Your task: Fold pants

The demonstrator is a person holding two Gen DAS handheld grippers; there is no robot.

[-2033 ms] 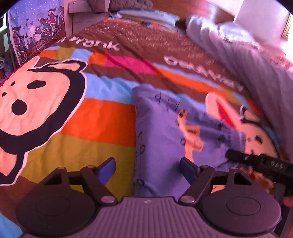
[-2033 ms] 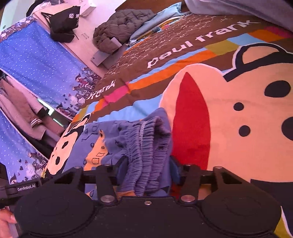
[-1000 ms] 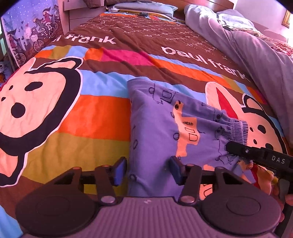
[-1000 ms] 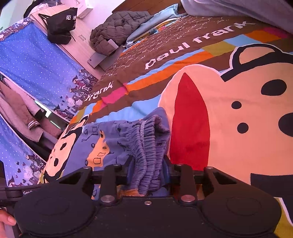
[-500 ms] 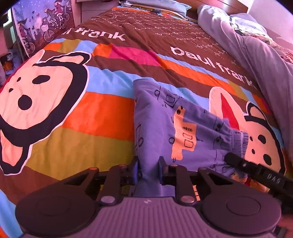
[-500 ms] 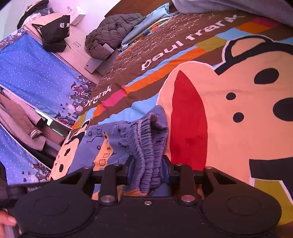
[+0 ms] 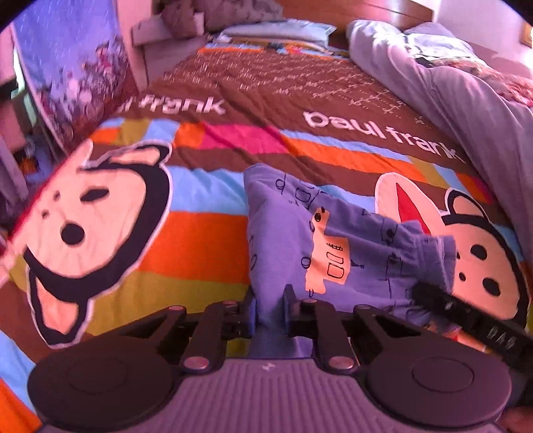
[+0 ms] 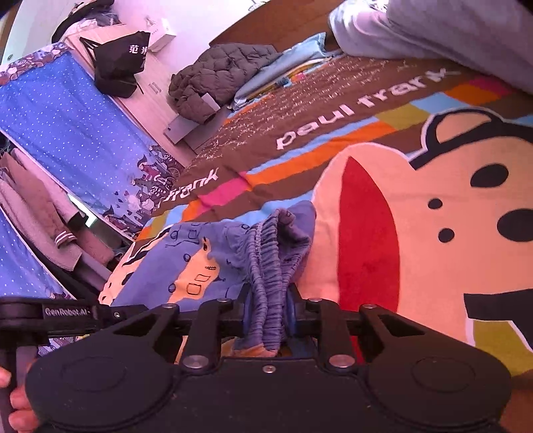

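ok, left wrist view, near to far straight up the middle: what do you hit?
left claw shut on the pants → pants → striped Paul Frank bedspread → blue pillow → wooden headboard

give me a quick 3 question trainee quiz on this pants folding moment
1. True or false: the left gripper is open and clear of the blue printed pants.
2. Which part of the pants does the right gripper clamp? A) a leg hem B) the gathered elastic waistband C) a pocket
3. Fill in: the pants lie on a colourful bedspread printed with the words "paul ____".

Key
1. False: it is shut on the pants' near edge.
2. B
3. frank
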